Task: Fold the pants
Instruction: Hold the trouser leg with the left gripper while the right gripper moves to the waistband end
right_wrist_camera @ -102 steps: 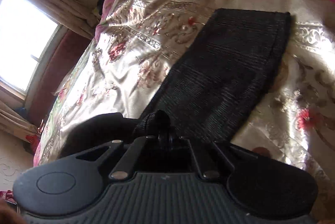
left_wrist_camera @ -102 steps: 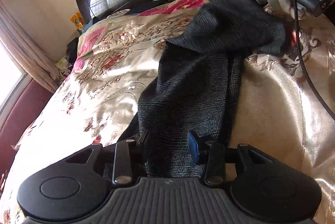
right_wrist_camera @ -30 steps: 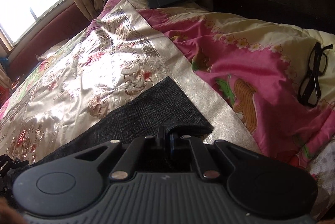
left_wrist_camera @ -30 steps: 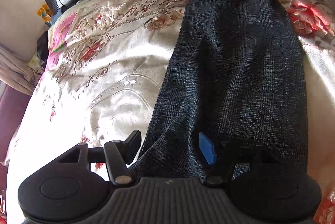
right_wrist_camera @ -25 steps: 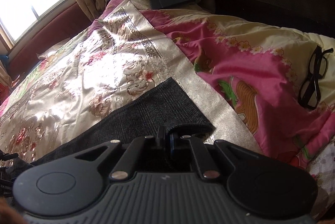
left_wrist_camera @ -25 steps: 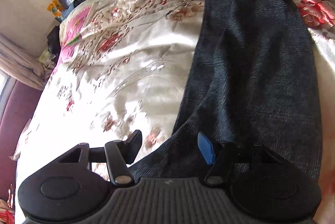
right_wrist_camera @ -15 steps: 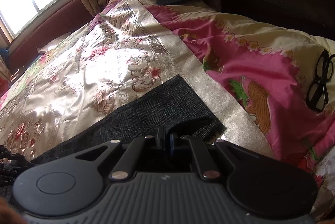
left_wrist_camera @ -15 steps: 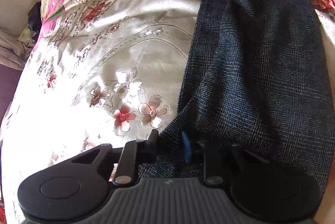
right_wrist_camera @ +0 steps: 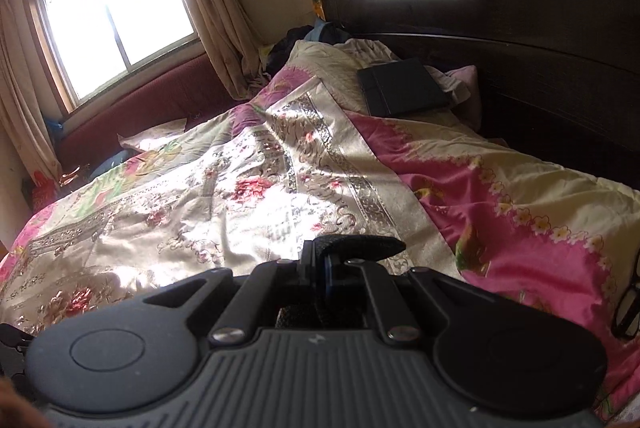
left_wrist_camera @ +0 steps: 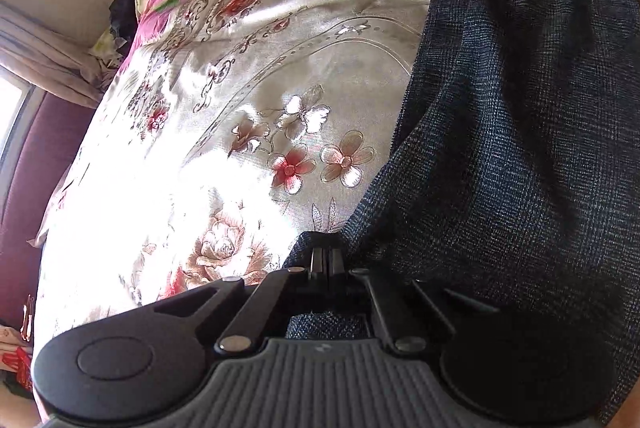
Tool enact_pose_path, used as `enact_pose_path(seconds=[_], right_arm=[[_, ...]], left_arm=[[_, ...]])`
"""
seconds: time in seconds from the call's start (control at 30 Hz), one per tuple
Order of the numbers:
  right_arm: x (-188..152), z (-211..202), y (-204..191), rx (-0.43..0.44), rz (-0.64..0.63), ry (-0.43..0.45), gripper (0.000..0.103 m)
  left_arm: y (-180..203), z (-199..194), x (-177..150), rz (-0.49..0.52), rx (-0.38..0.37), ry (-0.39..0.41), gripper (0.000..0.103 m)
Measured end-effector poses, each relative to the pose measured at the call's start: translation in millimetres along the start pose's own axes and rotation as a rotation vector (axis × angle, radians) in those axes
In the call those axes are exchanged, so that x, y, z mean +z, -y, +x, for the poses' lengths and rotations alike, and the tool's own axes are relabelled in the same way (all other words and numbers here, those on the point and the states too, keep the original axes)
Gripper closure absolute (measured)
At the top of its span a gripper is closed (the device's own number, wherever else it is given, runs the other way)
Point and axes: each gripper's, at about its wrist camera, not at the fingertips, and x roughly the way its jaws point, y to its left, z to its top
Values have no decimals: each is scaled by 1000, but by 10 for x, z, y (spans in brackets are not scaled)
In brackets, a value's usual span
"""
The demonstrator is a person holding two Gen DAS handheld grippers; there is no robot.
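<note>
Dark grey-blue woven pants (left_wrist_camera: 520, 116) lie lengthwise on a floral satin bedspread (left_wrist_camera: 248, 100), filling the right half of the left wrist view. My left gripper (left_wrist_camera: 328, 258) is shut on the near left edge of the pants, with cloth bunched between its fingers. My right gripper (right_wrist_camera: 320, 260) is shut on the far end of the pants (right_wrist_camera: 356, 246), lifted so only a small dark fold shows above its fingers. The rest of the pants is hidden below the right gripper's body.
A dark wooden headboard (right_wrist_camera: 520, 28) stands at the right. A black flat case (right_wrist_camera: 404, 88) lies on a pillow. Black glasses (right_wrist_camera: 632, 304) lie on the pink quilt (right_wrist_camera: 520, 236) at the right edge. A window (right_wrist_camera: 116, 4) with curtains and a maroon bench (right_wrist_camera: 140, 116) stand beyond the bed.
My left gripper has closed from open onto the pants' near edge. My right gripper has lifted and tilted up with its end of the pants, so less cloth shows.
</note>
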Motion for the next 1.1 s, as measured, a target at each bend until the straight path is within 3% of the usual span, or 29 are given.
enact_pose_path(seconds=[0.13,0.23,0.4,0.47,0.57,0.63,0.73,0.83,0.97,1.1], right_arm=[[155,-11,34,4,29,76,98],[164,197,97,-34,30,73,98],[-315,832,415,-245,10,-160,97],[-533,944,549,-295,42,-189,93],[-613,777,660,-260,109,-160,90],[-578,682,671,-255,77,-184,89],[-434,468,636,-243,38,-142,83],[-227,492,549,-195,5,-122,68],[-164,816,348,-157,-84,-161,68],[-419,1002,37,-39,-189,-277,70]], left_arm=[[-74,-22,7,-41,8,10,82],[-65,-18,3,-54,24,13,82],[10,19,20,-90,66,31,82],[50,-43,47,-109,83,50,81],[106,-217,66,-110,97,85,79],[145,-311,81,-100,96,100,76],[218,-386,163,-88,81,130,72],[300,-394,316,-81,47,171,68],[422,-305,607,-63,1,237,64],[490,-169,891,-90,-50,262,64]])
